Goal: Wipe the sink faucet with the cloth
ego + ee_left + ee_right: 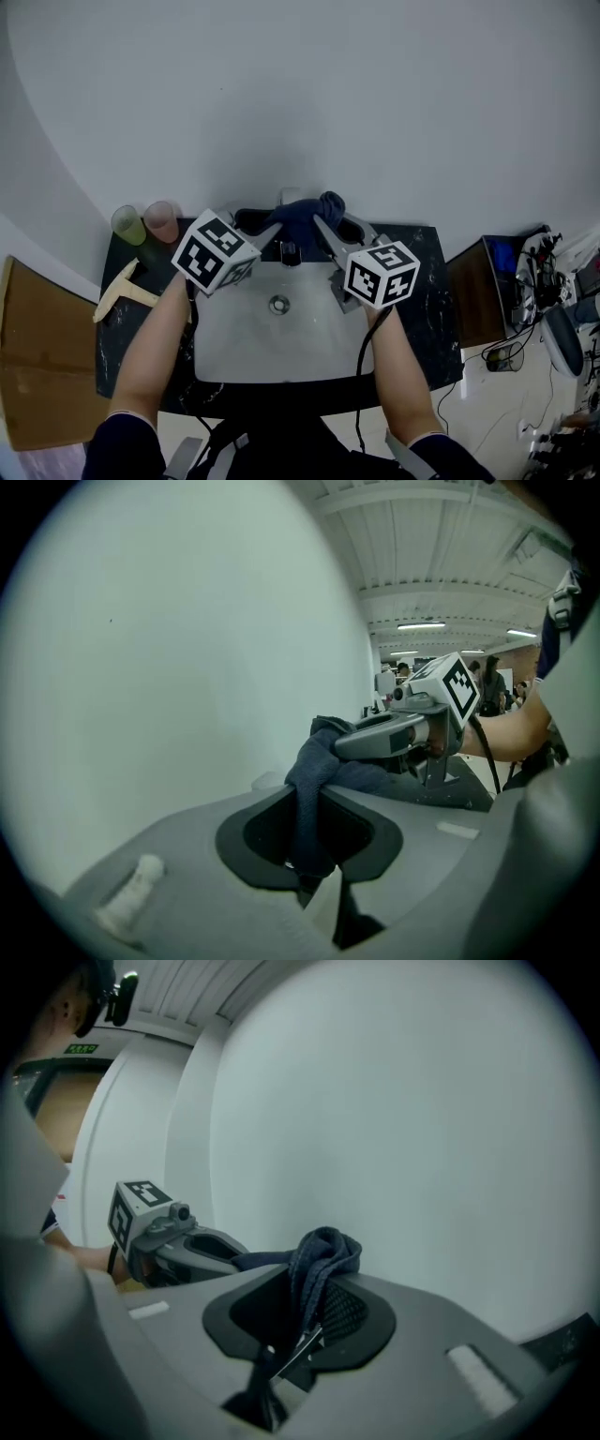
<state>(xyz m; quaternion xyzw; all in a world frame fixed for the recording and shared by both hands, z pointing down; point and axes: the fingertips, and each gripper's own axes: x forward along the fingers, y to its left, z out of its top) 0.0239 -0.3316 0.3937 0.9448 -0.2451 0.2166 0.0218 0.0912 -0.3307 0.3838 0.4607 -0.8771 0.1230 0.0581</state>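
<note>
Navy cloth (305, 212) over faucet (290, 250), your left gripper (305, 855) and right gripper (300, 1333) each clamped on it (looks mid-wipe); next, pull ends alternately.

We see a plain pale wall (300, 94) rising right behind the black speckled counter (427, 272). L of the counter there's a brown board (37, 366), prob. cardboard, though it's cut off at the frame edge. R of the counter stands a dark brown cabinet (473, 300), w/ tangled cables (506, 356) on the light tiled floor (487, 408) next to it. Past the counter's R end, in the left gripper view, the room runs on under a white ribbed ceiling (441, 536) w/ lit strip lamps (422, 625).
</note>
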